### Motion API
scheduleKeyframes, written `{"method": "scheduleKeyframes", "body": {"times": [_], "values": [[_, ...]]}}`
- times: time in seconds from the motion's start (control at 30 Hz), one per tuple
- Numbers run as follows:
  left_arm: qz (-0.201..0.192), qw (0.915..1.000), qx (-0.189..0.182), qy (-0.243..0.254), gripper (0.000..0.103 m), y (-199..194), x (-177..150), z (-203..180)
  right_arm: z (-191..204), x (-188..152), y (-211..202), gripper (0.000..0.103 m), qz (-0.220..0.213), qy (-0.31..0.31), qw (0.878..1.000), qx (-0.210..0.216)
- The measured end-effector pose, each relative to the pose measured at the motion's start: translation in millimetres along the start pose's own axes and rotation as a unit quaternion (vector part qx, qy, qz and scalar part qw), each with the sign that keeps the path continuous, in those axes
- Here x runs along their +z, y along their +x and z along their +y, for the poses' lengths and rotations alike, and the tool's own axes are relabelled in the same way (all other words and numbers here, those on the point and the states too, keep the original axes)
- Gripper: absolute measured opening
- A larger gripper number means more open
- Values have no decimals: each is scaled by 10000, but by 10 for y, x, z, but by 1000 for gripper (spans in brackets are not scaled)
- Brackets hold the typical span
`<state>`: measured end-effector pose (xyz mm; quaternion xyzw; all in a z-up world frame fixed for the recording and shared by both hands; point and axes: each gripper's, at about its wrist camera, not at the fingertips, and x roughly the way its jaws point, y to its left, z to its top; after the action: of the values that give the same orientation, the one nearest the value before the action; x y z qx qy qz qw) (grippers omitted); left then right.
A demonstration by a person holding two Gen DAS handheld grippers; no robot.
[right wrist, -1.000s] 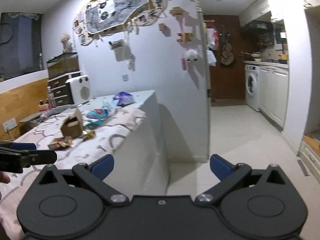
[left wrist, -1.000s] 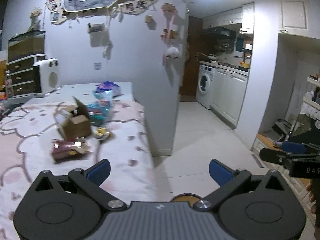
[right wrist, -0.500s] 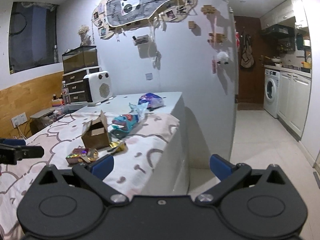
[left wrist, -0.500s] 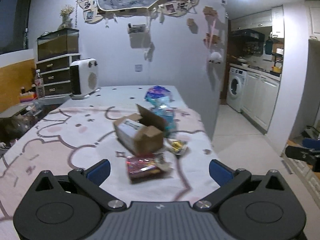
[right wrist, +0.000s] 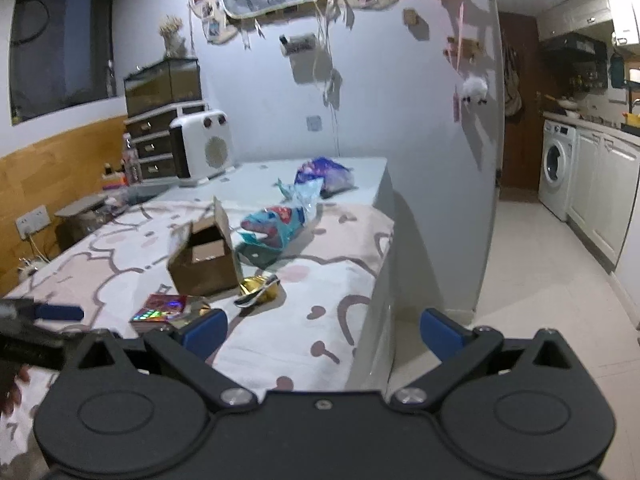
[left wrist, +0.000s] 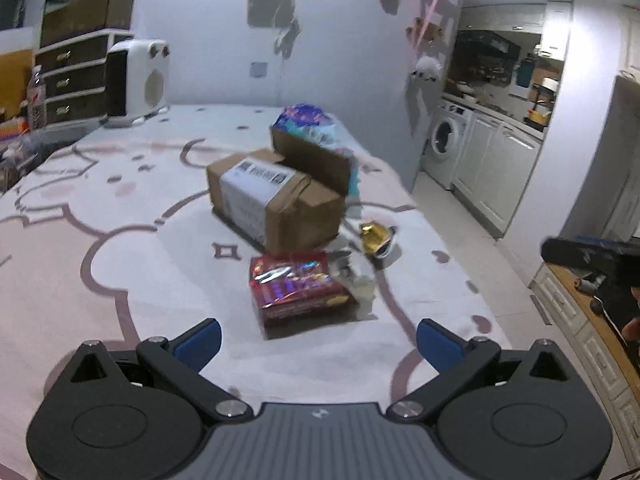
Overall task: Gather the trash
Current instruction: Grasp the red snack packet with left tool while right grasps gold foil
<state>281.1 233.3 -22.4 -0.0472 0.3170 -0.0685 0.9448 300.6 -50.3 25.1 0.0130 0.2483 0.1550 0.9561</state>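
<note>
Trash lies on the pink patterned tablecloth (left wrist: 120, 264). A red foil snack packet (left wrist: 296, 286) lies just ahead of my open, empty left gripper (left wrist: 318, 340). Behind it stands an open cardboard box (left wrist: 272, 200), with a crumpled gold wrapper (left wrist: 376, 236) to its right and a purple bag (left wrist: 306, 118) further back. In the right wrist view I see the box (right wrist: 206, 258), the gold wrapper (right wrist: 258, 290), the red packet (right wrist: 162, 308), a teal wrapper (right wrist: 276, 228) and the purple bag (right wrist: 324, 174). My right gripper (right wrist: 322, 330) is open and empty, near the table's right edge.
A white heater (left wrist: 138, 76) and a drawer unit (left wrist: 76, 76) stand at the table's far left. The table's right edge (right wrist: 384, 280) drops to a tiled floor (right wrist: 520, 280). A washing machine (right wrist: 556, 168) and white cabinets line the right wall.
Both grippers have swung left and moved closer to the table. The red packet and box now sit directly ahead of the left gripper. Both jaws stay open.
</note>
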Motion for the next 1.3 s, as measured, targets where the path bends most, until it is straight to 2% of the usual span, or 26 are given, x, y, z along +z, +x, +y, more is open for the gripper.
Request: {"method": "scheduleKeyframes", "body": {"times": [0.07,0.13,0.17,0.2,0.23,0.27,0.3,0.37,0.47,0.7,0.93,1.13,1.2,1.3], "values": [[64,9998,192,9,100,86,-2,7,39,65,193,102,111,8,9999,87],[148,9990,419,41,100,169,13,19,78,131,383,87,216,61,9993,287],[183,9986,500,61,100,207,21,28,107,159,477,72,296,97,9987,402],[219,9981,571,78,100,244,31,43,145,192,597,52,415,147,9975,559],[262,9974,661,96,100,286,35,55,185,221,723,41,530,205,9955,754],[294,9969,727,104,100,320,38,70,225,237,828,24,638,266,9936,897],[313,9964,779,98,100,345,37,88,272,252,960,16,779,335,9909,1042],[333,9961,814,58,100,359,36,129,378,261,1171,8,960,389,9862,1294],[333,9959,845,-14,100,370,49,202,557,275,1414,7,1076,359,9825,1476],[246,9936,1034,-394,100,436,131,458,774,239,1799,7,1389,236,9778,1549],[244,9884,1219,-870,100,488,195,748,840,7,1562,7,1646,299,9658,1980],[-18,9860,1143,-1216,100,215,269,868,1005,-92,1327,7,1691,204,9547,2442],[-64,9866,1059,-1243,100,145,298,843,991,-94,1243,7,1588,125,9570,2425],[-70,9897,833,-1159,100,98,328,717,905,-56,1167,7,1372,51,9667,2160]]}}
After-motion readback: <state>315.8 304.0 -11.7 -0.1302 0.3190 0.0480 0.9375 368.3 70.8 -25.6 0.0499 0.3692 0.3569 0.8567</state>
